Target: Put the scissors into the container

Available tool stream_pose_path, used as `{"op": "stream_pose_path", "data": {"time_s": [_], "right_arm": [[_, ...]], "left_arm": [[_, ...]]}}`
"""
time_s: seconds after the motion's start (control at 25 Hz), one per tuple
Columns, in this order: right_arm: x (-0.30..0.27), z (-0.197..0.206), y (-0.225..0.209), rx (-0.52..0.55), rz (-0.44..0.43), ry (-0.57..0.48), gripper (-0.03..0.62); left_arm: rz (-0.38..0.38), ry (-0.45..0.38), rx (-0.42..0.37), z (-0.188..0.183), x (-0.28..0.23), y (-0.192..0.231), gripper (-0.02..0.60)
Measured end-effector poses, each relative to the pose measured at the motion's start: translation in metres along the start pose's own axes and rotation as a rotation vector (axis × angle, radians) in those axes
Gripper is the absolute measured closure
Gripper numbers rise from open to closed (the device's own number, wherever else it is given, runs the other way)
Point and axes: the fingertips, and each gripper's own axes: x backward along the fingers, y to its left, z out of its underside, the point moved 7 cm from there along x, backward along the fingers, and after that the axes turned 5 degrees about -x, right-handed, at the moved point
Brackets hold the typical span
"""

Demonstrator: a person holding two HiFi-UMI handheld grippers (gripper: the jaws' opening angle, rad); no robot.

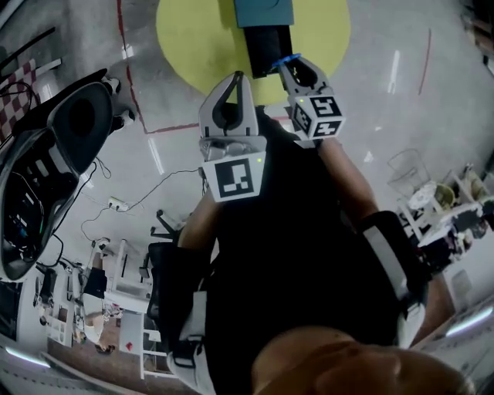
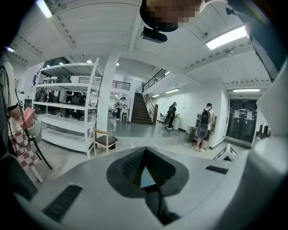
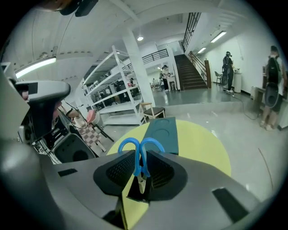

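Observation:
My right gripper (image 3: 142, 170) is shut on a pair of scissors (image 3: 140, 152) with blue handles; the loops stick out past the jaws and the short metal blades point back between them. Beyond it, a teal container (image 3: 163, 130) with round recesses sits on a round yellow table (image 3: 202, 150). In the head view the right gripper (image 1: 296, 73) hovers at the near edge of the yellow table (image 1: 193, 38), just short of the teal container (image 1: 263, 11). My left gripper (image 1: 236, 83) is beside it, shut and holding nothing, raised in front of my body.
A black machine (image 1: 54, 154) stands on the floor at the left, with cables trailing from it. White shelving (image 2: 67, 108) and a wooden chair (image 2: 106, 140) stand in the hall. People (image 2: 204, 126) stand near a staircase (image 2: 139, 110). Red tape (image 1: 135, 92) marks the floor.

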Motion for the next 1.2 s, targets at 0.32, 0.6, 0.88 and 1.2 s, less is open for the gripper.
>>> {"op": "stream_pose_path", "data": {"time_s": [0.32,0.6,0.88,1.2], "right_arm": [[-0.042,0.002,0.018,0.001,0.013,0.067,0.511],[-0.052,0.016,0.010,0.024,0.038,0.112,0.511],[-0.055,0.037,0.009,0.020,0.057,0.152,0.511],[-0.057,0.034,0.006,0.019,0.062,0.144,0.510]], "left_arm": [[0.053,0.037,-0.084,-0.007,-0.011,0.037,0.583],[0.065,0.053,-0.081,-0.005,-0.013,0.035,0.583],[0.070,0.056,-0.061,0.006,-0.005,0.033,0.583],[0.072,0.051,-0.055,0.002,-0.003,0.032,0.583]]}}
